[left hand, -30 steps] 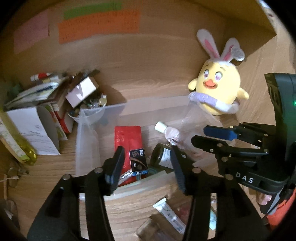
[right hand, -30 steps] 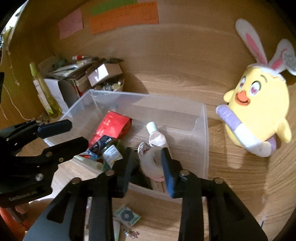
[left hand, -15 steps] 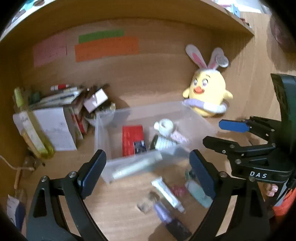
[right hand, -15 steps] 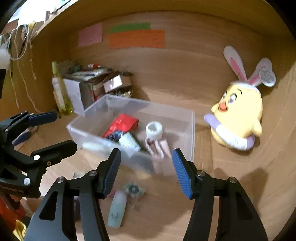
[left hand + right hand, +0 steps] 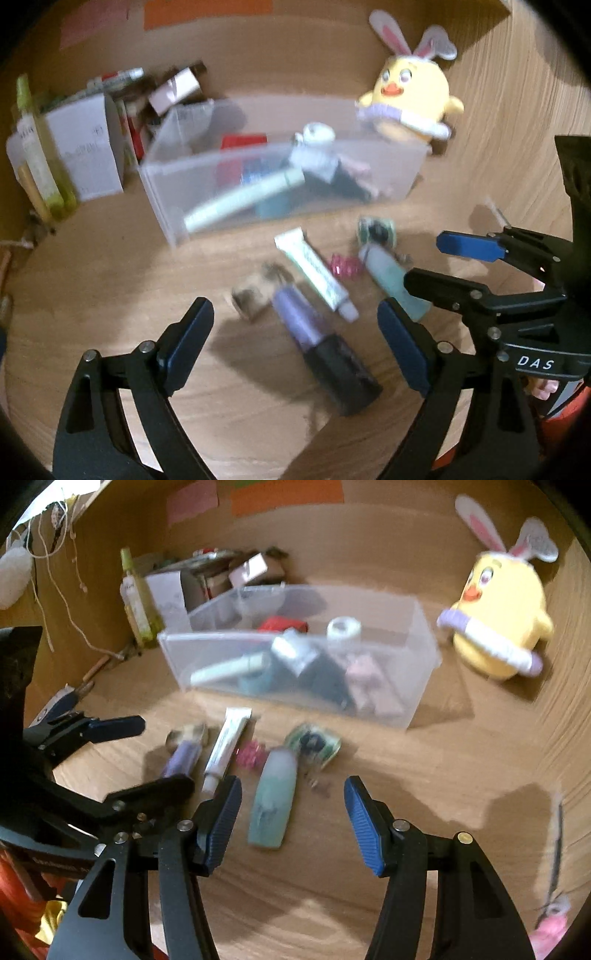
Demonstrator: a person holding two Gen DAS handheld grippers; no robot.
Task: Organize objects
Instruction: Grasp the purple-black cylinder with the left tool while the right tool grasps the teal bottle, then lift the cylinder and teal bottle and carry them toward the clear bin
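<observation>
Hovering over the loose items on the wooden desk (image 5: 110, 302), my left gripper (image 5: 295, 339) is empty, its jaws closing slightly, around the purple-and-black bottle (image 5: 321, 343). My right gripper (image 5: 291, 819) stands released above the pale green tube (image 5: 275, 801). I should straddle each body mid-length and centre it before closing. The clear plastic bin (image 5: 413, 705), already part filled, sits just behind. A white tube (image 5: 314, 273), pink clip (image 5: 345, 267) and green packet (image 5: 314, 744) crowd both targets; the grippers work close together.

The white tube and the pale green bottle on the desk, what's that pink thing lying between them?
Between the white tube and the pale green bottle lies a small pink spiral thing, maybe a hair tie. Both wrist views show it, blurred.
</observation>
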